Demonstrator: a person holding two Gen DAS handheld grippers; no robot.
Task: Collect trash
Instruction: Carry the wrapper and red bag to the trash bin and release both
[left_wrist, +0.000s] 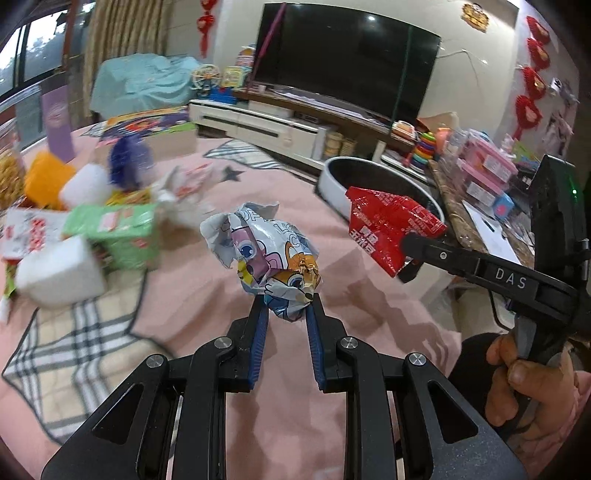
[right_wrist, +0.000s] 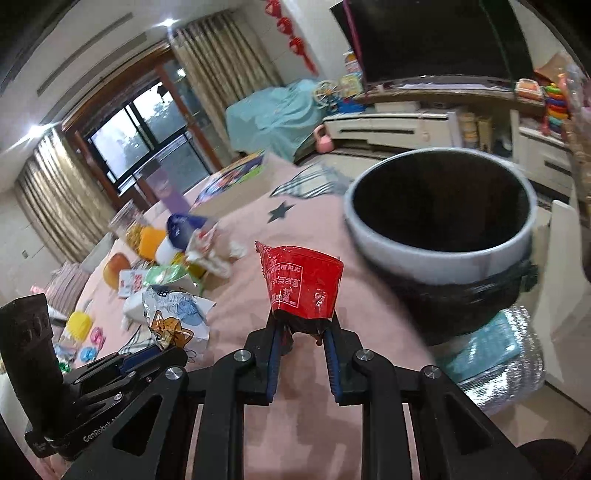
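Note:
My left gripper (left_wrist: 287, 304) is shut on a crumpled cartoon wrapper (left_wrist: 266, 254) and holds it above the pink tablecloth (left_wrist: 207, 295). The wrapper also shows in the right wrist view (right_wrist: 177, 321), at the lower left. My right gripper (right_wrist: 303, 325) is shut on a red wrapper (right_wrist: 301, 282), held up over the table. In the left wrist view the red wrapper (left_wrist: 388, 225) hangs just in front of the trash bin (left_wrist: 369, 177). The white-rimmed bin with its black liner (right_wrist: 439, 225) stands to the right of and beyond the red wrapper, its mouth open.
A blurred pile of packets, white blocks and a green carton (left_wrist: 114, 236) lies on the table's left side. A cardboard box (left_wrist: 173, 140) stands further back. A TV (left_wrist: 343, 59) and cabinet (left_wrist: 258, 125) stand behind. Toys and boxes (left_wrist: 484, 166) crowd the right.

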